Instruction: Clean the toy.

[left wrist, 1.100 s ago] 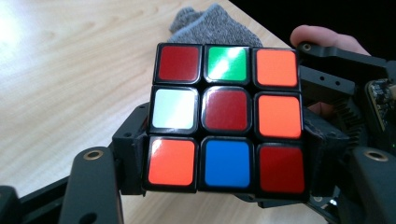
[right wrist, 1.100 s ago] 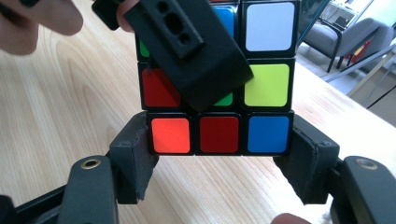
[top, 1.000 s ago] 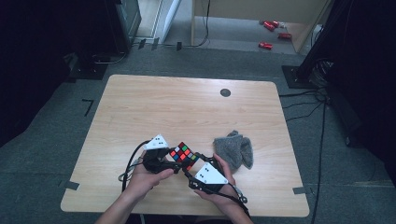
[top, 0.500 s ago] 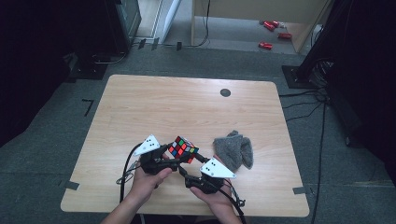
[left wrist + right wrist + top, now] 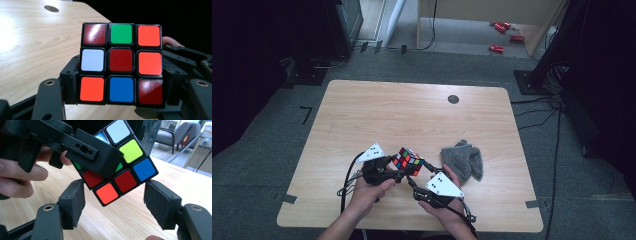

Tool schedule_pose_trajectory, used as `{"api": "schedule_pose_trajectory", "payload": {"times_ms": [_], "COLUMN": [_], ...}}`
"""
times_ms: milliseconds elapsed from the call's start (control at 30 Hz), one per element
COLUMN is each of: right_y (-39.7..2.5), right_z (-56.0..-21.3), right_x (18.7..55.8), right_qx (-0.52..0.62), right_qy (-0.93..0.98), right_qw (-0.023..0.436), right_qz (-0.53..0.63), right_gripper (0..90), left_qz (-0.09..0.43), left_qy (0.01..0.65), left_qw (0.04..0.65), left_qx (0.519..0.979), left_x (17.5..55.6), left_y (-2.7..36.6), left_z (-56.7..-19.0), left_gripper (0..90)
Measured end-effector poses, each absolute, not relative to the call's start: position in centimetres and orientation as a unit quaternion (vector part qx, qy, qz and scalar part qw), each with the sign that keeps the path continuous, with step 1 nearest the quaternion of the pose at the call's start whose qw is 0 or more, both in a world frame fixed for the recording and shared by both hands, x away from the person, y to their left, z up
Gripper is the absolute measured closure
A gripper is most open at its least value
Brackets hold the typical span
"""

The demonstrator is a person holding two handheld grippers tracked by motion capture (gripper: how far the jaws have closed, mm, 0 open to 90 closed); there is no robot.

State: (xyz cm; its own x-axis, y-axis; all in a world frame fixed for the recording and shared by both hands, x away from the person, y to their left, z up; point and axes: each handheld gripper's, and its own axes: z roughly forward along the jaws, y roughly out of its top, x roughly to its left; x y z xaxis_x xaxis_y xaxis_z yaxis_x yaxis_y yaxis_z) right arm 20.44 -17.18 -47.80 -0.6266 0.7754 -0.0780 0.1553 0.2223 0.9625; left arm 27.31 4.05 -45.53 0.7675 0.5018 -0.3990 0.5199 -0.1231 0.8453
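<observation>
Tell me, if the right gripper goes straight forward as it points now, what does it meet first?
Most likely the cube. The right gripper has open jaws on either side of the cube's bottom row, not touching it, and the left gripper clamps the cube just behind. Depth is hard to judge.

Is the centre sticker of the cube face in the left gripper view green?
No, the centre sticker of the cube is dark red; the green one sits directly above it, in the top row.

The left gripper (image 5: 82, 152) hides part of the cube (image 5: 125, 162).
</observation>
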Motion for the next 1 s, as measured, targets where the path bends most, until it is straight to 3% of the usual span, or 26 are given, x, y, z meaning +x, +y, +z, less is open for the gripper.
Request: {"api": "schedule_pose_trajectory", "payload": {"times_ms": [300, 1000], "right_y": [-17.09, -17.06], "right_z": [-47.70, -48.28], "right_x": [20.18, 20.40], "right_qx": [0.283, 0.287], "right_qy": [0.738, 0.740], "right_qw": [0.325, 0.312], "right_qz": [0.520, 0.522], "right_gripper": [35.1, 36.6], "left_qz": [-0.026, -0.031], "left_qy": [0.338, 0.338], "left_qw": [0.557, 0.548], "left_qx": [0.758, 0.765], "left_x": [27.45, 27.75], "left_y": [3.93, 4.30], "left_z": [-45.47, -45.20], "left_gripper": [31.6, 33.1]}}
